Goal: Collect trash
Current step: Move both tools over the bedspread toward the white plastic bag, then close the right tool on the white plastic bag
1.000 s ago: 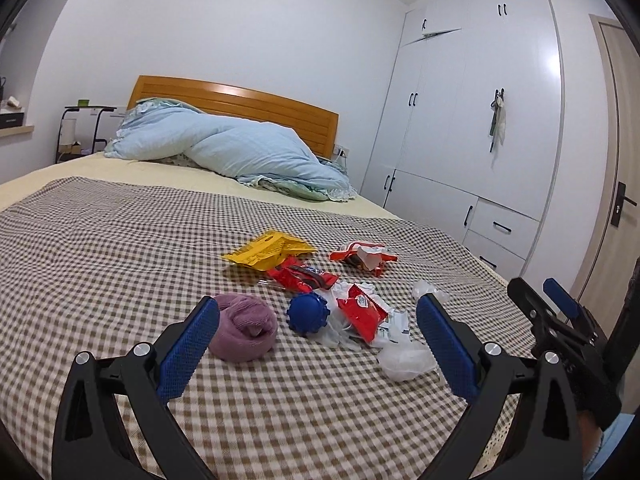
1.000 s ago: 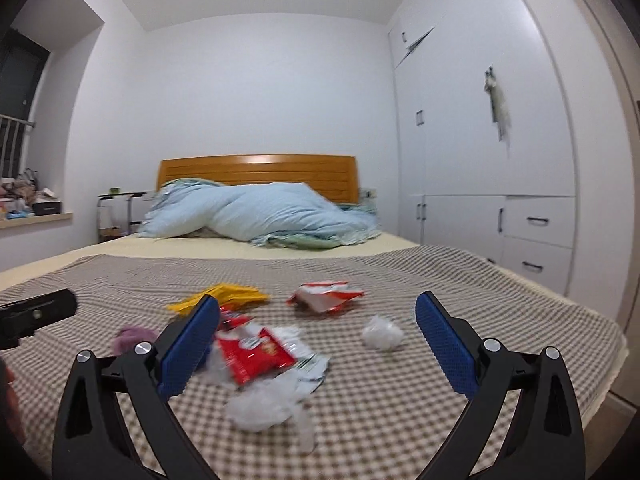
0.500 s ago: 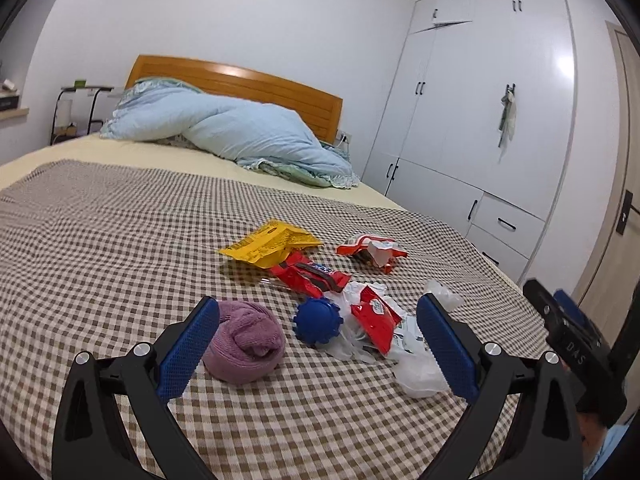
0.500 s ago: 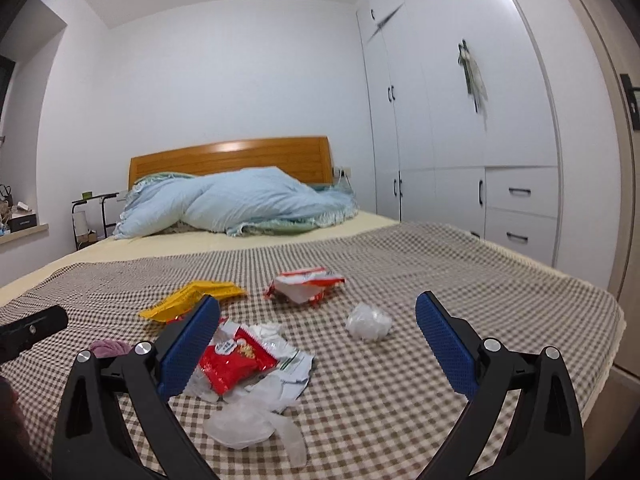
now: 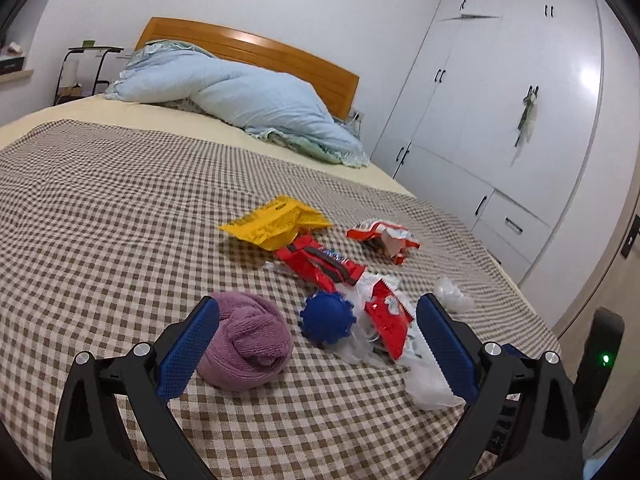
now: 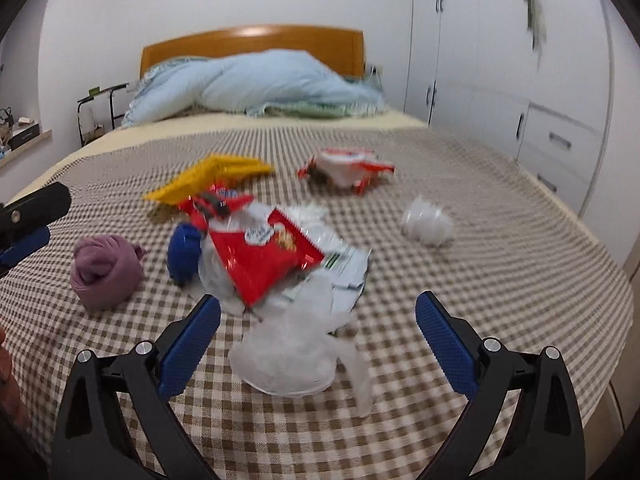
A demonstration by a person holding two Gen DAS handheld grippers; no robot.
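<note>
On the bed (image 5: pixel 100 208) lie 1 yellow snack bag (image 5: pixel 276 222), 3 red wrappers: 1 dark-striped (image 5: pixel 320 264), 1 red-and-white apart from the heap (image 5: pixel 382 236), 1 atop the plastic (image 6: pixel 264 252). There are 1 purple rolled cloth (image 5: pixel 244 346), 1 blue spiky ball (image 5: pixel 327 318), 1 small crumpled white wad (image 6: pixel 426 226), 1 clear plastic bag (image 6: pixel 292 356) and 1 white printed wrapper (image 6: pixel 344 264). 2 grippers show, left (image 5: pixel 318 350) and right (image 6: pixel 318 348).

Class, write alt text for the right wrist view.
The open right gripper hovers over a checked bedspread, with a crumpled clear plastic bag between its fingers. Beyond lie a red snack wrapper, a blue ball and a purple cloth bundle.
</note>
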